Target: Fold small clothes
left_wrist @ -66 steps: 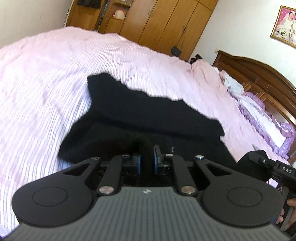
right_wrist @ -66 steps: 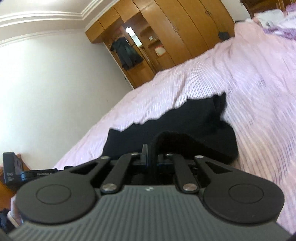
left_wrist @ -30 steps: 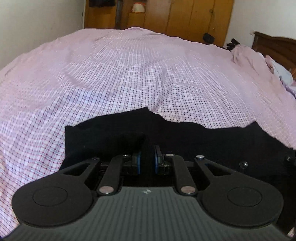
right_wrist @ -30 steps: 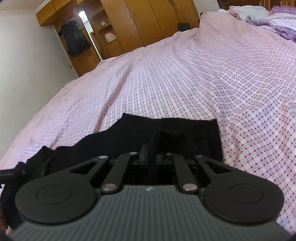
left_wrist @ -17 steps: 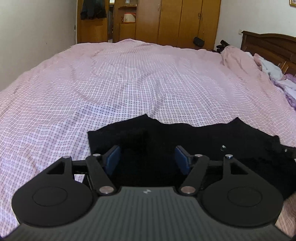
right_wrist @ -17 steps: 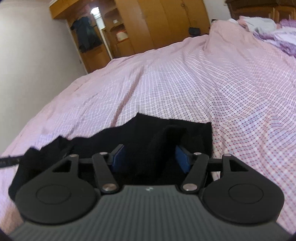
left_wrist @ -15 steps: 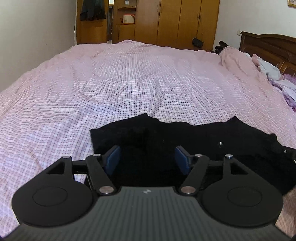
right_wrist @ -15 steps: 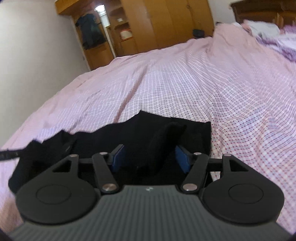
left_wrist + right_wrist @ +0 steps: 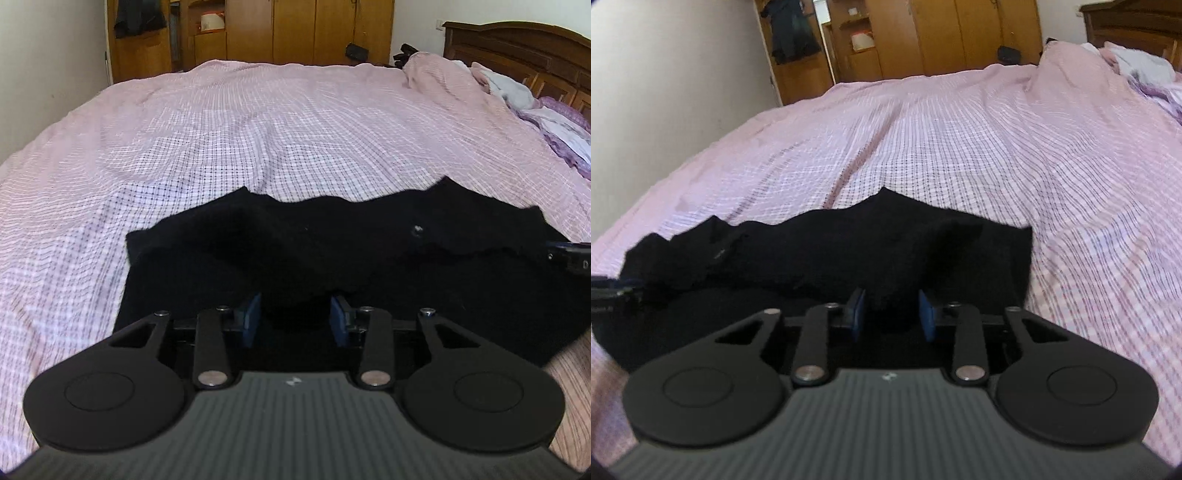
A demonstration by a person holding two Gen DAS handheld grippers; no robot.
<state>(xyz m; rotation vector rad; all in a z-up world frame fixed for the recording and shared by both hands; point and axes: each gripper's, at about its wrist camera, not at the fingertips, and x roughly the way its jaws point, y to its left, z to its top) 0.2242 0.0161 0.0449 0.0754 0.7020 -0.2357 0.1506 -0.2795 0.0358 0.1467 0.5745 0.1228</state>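
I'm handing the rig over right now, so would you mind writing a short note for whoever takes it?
Left gripper: open, holding nothing, at the near edge of the black garment.
Right gripper: open, a raised fold of the garment between its fingers, not clamped.
The garment lies spread on the pink checked bedspread, upper layer rumpled.
Done: apparently one fold laid down.
Left: smooth it and likely fold again.
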